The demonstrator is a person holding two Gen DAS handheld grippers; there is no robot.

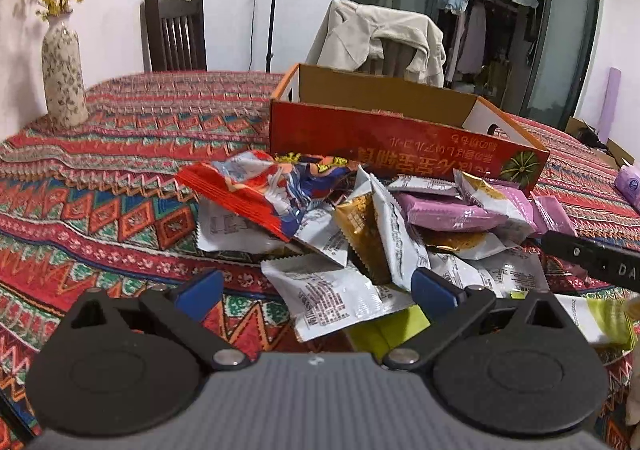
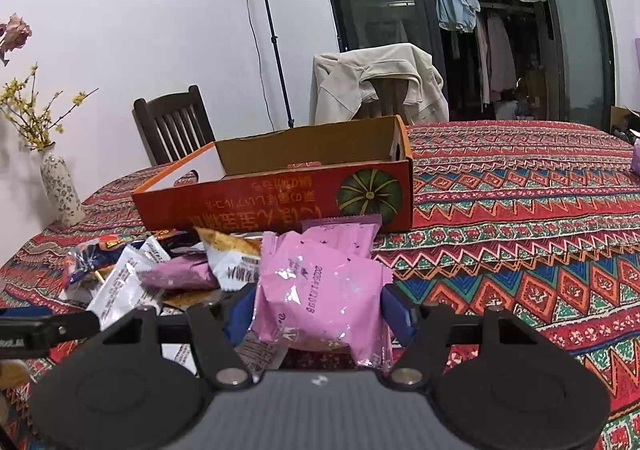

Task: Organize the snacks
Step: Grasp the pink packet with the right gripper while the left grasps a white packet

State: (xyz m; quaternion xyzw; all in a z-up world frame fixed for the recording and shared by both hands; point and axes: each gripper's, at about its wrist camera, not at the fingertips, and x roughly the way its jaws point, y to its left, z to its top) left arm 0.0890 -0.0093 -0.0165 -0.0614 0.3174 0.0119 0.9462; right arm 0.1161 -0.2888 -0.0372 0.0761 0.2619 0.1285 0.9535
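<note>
A heap of snack packets lies on the patterned tablecloth in front of an open red cardboard box. My left gripper is open and low over the near edge of the heap. A white printed packet lies between its blue pads without touching them. Behind it are a red-and-blue packet, a gold-and-white packet and pink packets. My right gripper is shut on a pink foil packet, one blue pad against each side. The box stands just behind it, its inside looking bare.
A flowered vase stands at the table's far left. A dark wooden chair and a chair draped with a beige jacket stand behind the table. A light stand rises by the wall. A purple pack lies at the right edge.
</note>
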